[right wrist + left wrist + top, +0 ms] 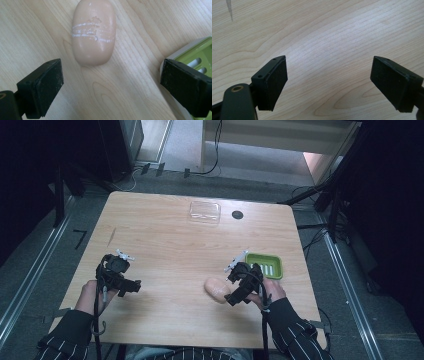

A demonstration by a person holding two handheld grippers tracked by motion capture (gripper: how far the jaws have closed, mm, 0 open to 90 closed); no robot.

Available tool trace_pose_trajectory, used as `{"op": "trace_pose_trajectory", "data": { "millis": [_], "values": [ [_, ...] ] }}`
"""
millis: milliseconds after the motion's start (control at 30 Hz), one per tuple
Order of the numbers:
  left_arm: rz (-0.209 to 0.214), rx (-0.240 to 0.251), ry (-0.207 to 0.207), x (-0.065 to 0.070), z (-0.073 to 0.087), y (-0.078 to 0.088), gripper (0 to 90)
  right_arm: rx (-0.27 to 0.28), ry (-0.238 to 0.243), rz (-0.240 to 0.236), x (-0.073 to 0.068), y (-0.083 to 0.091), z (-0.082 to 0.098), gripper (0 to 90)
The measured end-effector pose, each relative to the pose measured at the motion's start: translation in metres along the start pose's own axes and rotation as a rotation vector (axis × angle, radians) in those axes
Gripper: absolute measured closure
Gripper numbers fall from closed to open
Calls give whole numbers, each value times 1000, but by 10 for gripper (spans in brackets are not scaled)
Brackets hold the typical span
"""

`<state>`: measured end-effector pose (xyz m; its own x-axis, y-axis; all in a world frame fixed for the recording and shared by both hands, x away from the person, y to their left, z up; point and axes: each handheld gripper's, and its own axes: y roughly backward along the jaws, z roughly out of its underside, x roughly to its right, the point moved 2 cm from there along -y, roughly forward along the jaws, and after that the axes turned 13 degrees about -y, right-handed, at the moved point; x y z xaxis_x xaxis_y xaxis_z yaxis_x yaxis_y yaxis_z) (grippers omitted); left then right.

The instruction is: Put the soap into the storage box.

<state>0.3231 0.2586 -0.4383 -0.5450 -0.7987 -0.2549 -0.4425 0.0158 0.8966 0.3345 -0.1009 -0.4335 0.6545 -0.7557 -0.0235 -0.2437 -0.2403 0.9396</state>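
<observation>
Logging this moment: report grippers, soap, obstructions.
Both grippers open, left gripper over bare table. Right gripper short of soap bar, no contact. Green soap dish beside right jaw.

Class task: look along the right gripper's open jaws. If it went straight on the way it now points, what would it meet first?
Most likely the peach soap bar, lying ahead between the open jaws of the right gripper. The green soap dish sits off to one side. Depth is hard to judge.

Dim surroundings, table [165, 245] evenly lit, soft glare; close views sharp
</observation>
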Motion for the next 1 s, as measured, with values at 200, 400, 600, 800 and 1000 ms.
{"op": "trace_pose_trajectory", "data": {
  "millis": [200, 400, 600, 800, 1000],
  "values": [
    [4, -6, 0, -1, 2, -1, 147, -15, 5, -4, 1, -2, -9, 50],
    [3, -2, -3, 0, 0, 0, 147, -20, 14, -15, -1, -6, -19, 45],
    [0, 0, 1, 0, 0, 0, 147, -44, 31, -33, -6, -14, -31, 39],
    [4, -1, 3, -1, 1, 0, 147, -63, 34, -37, -6, -19, -40, 39],
    [6, -1, 0, -1, 1, 0, 147, -100, 27, -30, -9, -27, -46, 50]
  ]
}}
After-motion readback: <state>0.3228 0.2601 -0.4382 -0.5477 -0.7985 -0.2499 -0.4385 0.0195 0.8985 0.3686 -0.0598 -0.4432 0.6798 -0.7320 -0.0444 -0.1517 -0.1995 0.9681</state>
